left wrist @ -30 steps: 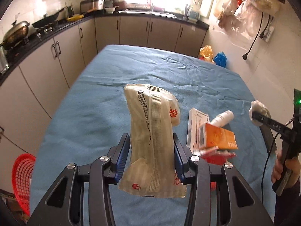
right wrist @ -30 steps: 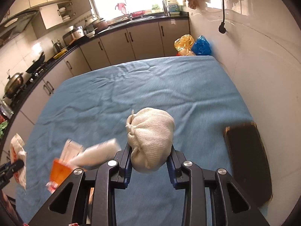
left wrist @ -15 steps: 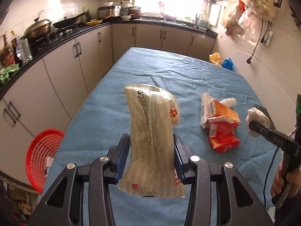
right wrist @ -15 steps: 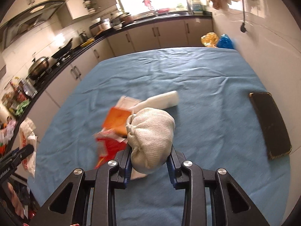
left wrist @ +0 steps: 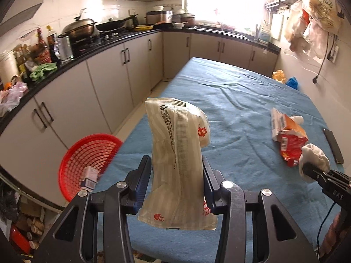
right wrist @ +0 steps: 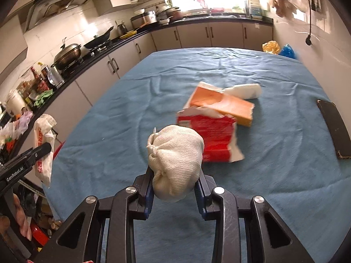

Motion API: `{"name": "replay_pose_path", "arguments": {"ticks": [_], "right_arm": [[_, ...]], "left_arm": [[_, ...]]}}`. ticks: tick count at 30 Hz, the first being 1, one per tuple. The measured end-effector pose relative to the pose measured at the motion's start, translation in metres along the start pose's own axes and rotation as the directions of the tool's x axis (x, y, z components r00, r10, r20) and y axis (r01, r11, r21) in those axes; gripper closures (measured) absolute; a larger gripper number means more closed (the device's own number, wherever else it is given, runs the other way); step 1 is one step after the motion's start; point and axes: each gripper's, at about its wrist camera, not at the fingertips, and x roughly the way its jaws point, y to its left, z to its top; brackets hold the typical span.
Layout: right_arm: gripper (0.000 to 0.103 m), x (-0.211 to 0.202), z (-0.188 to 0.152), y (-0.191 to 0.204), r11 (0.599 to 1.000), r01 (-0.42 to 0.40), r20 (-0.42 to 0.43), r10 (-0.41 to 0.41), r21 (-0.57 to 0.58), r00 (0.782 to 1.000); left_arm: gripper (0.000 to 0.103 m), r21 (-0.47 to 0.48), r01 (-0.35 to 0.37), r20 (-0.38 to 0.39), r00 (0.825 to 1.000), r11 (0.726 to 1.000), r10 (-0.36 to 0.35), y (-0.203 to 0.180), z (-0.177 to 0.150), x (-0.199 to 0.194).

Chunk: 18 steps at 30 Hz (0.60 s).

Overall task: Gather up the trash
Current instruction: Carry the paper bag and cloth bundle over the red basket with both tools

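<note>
My left gripper [left wrist: 176, 183] is shut on a beige plastic food bag [left wrist: 177, 160] and holds it upright above the table's left edge. A red mesh basket [left wrist: 87, 160] stands on the floor to the left of the table, with a small box in it. My right gripper [right wrist: 174, 188] is shut on a balled white cloth wad [right wrist: 175, 160] above the blue table [right wrist: 219, 70]. A torn red packet [right wrist: 210, 138], an orange carton [right wrist: 221, 105] and a white bottle [right wrist: 243, 91] lie on the table ahead of it.
A dark phone [right wrist: 335, 127] lies at the table's right edge by the wall. Kitchen cabinets [left wrist: 122, 72] and a counter with pots run along the left and the back. Orange and blue bags [right wrist: 278, 48] sit in the far right corner.
Both grippers have moved left and back with their loads. The red basket has come into fuller view beside the left gripper. The table trash now appears further right.
</note>
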Motion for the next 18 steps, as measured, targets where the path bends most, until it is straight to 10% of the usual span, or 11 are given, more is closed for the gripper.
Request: {"name": "replay_pose_path", "arguments": {"ticks": [18], "right_arm": [[0.068,0.032,-0.006,0.1,0.985,-0.129,-0.055,0.123,-0.111,0.991]], "left_arm": [[0.061,-0.138,-0.09,-0.021,0.996,0.986,0.088,0.084,-0.013,0.008]]}}
